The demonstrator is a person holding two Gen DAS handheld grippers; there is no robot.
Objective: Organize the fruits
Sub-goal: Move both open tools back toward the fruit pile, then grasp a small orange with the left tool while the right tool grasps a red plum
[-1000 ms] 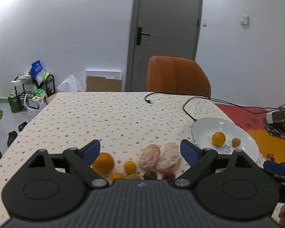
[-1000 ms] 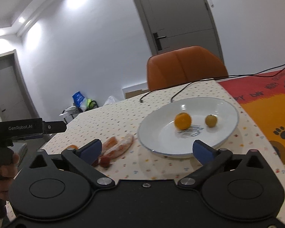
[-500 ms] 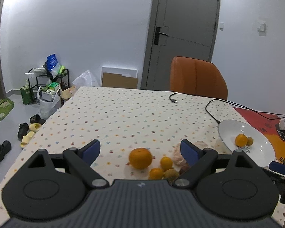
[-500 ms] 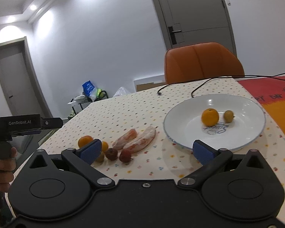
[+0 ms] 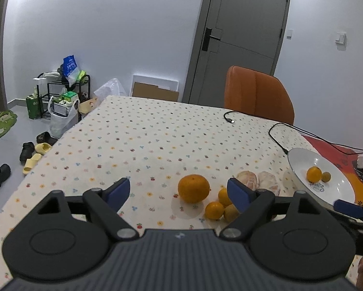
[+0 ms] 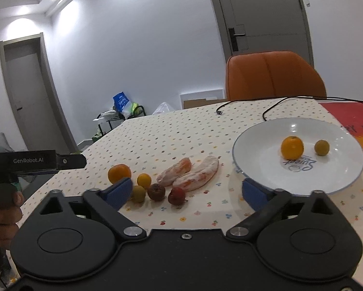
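On the white plate sit two fruits, others beside.

Orange chair behind the dotted surface, black cable trailing across it, grey door, cluttered rack, shoes on floor

reads "genrobot.ai" in white letters on the side of the black left gripper, seen from the right wrist. reads "sweet" in blue script, upside down, on the floor of the white plate, just below the orange; smaller marks beneath too small to tell.
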